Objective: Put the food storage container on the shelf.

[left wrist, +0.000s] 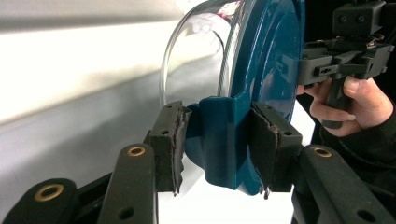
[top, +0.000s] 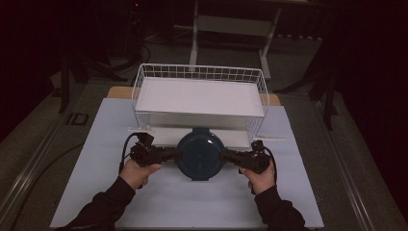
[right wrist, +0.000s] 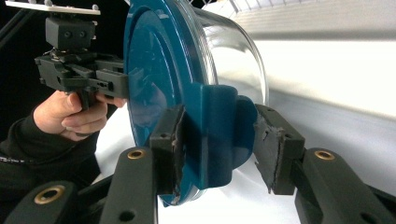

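Teal-lidded glass container (top: pixel 199 154); left tool (top: pixel 177 154) and right tool (top: pixel 222 156) pinching its side tabs.

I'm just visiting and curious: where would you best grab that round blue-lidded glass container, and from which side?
By the two clip tabs on opposite sides of the blue lid, one from the left, one from the right. Each tab sticks out past the round rim as a flat-sided block that tongs can pinch, unlike the smooth, curved glass bowl. The left tongs and right tongs each straddle one tab.
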The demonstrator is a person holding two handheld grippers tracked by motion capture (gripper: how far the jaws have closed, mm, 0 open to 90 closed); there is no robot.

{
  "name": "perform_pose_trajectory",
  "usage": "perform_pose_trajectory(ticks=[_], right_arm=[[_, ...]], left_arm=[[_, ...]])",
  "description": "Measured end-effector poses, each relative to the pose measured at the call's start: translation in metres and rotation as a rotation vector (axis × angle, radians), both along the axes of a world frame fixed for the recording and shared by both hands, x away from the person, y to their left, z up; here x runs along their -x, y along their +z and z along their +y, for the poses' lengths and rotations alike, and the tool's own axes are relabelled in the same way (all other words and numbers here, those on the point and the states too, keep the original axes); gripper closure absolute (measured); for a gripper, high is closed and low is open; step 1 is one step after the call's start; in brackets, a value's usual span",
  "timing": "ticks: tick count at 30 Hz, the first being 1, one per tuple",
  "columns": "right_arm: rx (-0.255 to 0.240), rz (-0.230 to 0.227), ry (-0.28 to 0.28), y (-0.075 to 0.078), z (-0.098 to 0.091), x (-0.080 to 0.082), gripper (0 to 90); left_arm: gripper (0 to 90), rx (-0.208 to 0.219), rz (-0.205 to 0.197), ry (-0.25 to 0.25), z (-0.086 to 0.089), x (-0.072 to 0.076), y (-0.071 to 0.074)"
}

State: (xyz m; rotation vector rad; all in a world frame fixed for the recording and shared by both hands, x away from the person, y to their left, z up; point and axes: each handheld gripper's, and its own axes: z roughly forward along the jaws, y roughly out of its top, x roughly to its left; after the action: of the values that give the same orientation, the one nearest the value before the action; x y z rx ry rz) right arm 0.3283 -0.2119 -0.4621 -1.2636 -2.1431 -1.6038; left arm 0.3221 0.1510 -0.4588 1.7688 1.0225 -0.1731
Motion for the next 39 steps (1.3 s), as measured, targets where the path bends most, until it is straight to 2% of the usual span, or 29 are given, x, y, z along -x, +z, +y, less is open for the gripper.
perform_pose_trajectory(ticks=[4, 5, 7, 10, 18, 25, 30, 33, 39], right_arm=[[0.006, -0.021, 0.001, 0.004, -0.001, -0.008, 55.3], [0.006, -0.025, 0.002, 0.004, -0.002, -0.01, 55.3], [0.008, -0.039, 0.0, 0.003, -0.002, -0.02, 55.3], [0.018, -0.035, 0.007, -0.002, -0.002, -0.029, 55.1], [0.002, -0.027, 0.002, -0.021, -0.002, -0.046, 55.0], [0.008, -0.033, -0.022, -0.034, 0.0, -0.056, 54.8], [0.02, -0.042, -0.034, -0.038, 0.003, -0.06, 54.6], [0.051, -0.05, -0.051, -0.044, 0.005, -0.065, 54.4], [0.049, -0.059, -0.068, -0.045, 0.006, -0.066, 54.5]], left_arm=[[56.9, 0.005, -0.027, 0.012, -0.002, -0.005, 0.002], [56.9, 0.004, -0.041, 0.019, -0.003, -0.01, 0.001], [56.9, 0.001, -0.045, 0.025, -0.003, -0.015, -0.002], [56.9, -0.011, -0.044, 0.029, -0.003, -0.022, -0.006], [56.8, -0.029, -0.048, 0.037, -0.005, -0.038, -0.016], [56.7, -0.018, -0.056, 0.063, -0.005, -0.048, -0.03], [56.6, -0.019, -0.09, 0.077, -0.004, -0.052, -0.036], [56.6, -0.027, -0.07, 0.087, -0.005, -0.057, -0.043], [56.4, -0.003, -0.071, 0.09, -0.002, -0.06, -0.046]])
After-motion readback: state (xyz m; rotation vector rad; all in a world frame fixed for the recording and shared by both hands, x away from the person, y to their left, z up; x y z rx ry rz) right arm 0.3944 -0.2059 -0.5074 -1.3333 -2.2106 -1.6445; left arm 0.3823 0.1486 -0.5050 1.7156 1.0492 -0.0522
